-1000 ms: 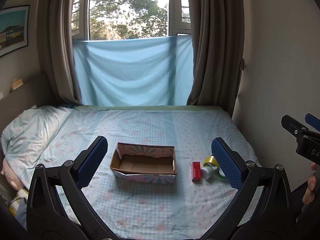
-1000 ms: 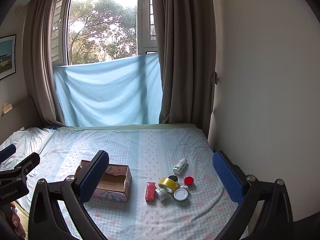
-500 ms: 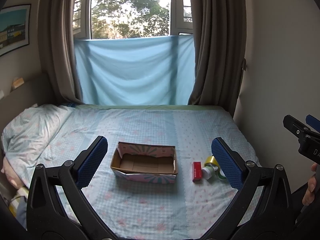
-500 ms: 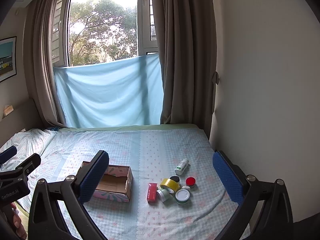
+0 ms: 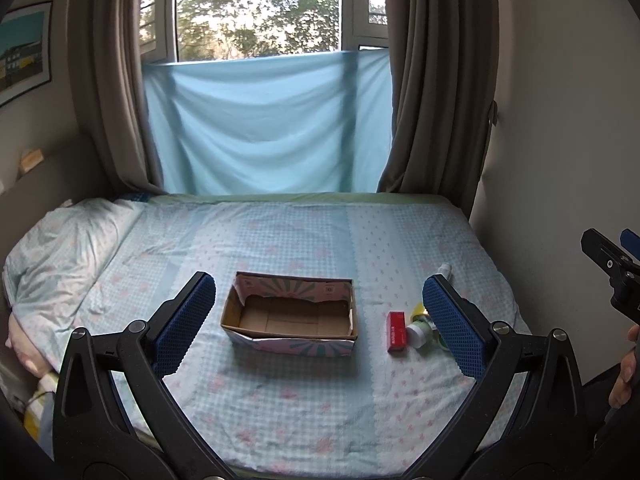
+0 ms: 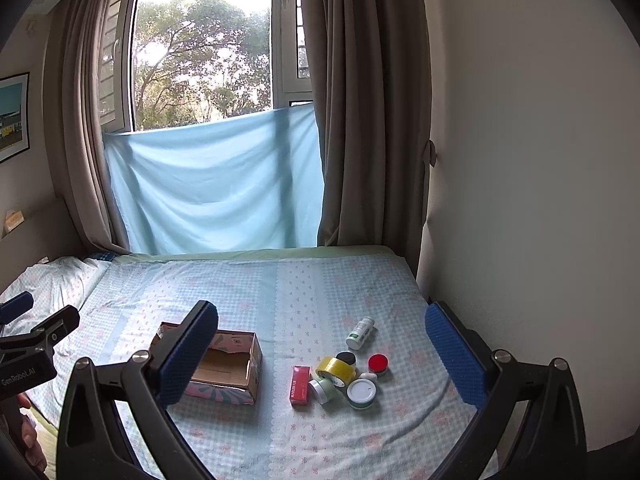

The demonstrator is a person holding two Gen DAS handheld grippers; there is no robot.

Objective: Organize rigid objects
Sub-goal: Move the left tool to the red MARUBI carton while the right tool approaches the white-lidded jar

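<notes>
An open cardboard box (image 5: 291, 314) with a pastel printed outside sits on the bed (image 5: 280, 400), its inside bare. To its right lies a cluster of small rigid things, well apart from the box but packed close to one another. A red carton (image 6: 300, 385) lies flat nearest the box. Just beside it a small pale green jar (image 6: 322, 390) lies on its side, and a roll of yellow tape (image 6: 337, 371) leans against a black-capped item (image 6: 346, 358) (too small to name with any confidence). A white-lidded tub (image 6: 361, 394) stands at the near edge of the group, a red-lidded jar (image 6: 378, 363) at its right, and a white pill bottle (image 6: 361, 333) lies on its side a little farther back.

The left gripper (image 5: 318, 324) hangs over the near part of the bed with its jaws spread wide and nothing between them; the box shows in the gap, and its right finger (image 5: 454, 326) hides much of the cluster in the left wrist view. The right gripper (image 6: 320, 354) also has its jaws spread wide and bare, the cluster showing between them, while its left finger (image 6: 188, 354) covers the box's left end.

A rumpled pillow (image 5: 68, 248) lies at the bed's left. Behind the bed a light blue sheet (image 6: 216, 188) hangs across the lower window, flanked by brown curtains (image 6: 368, 100).
</notes>
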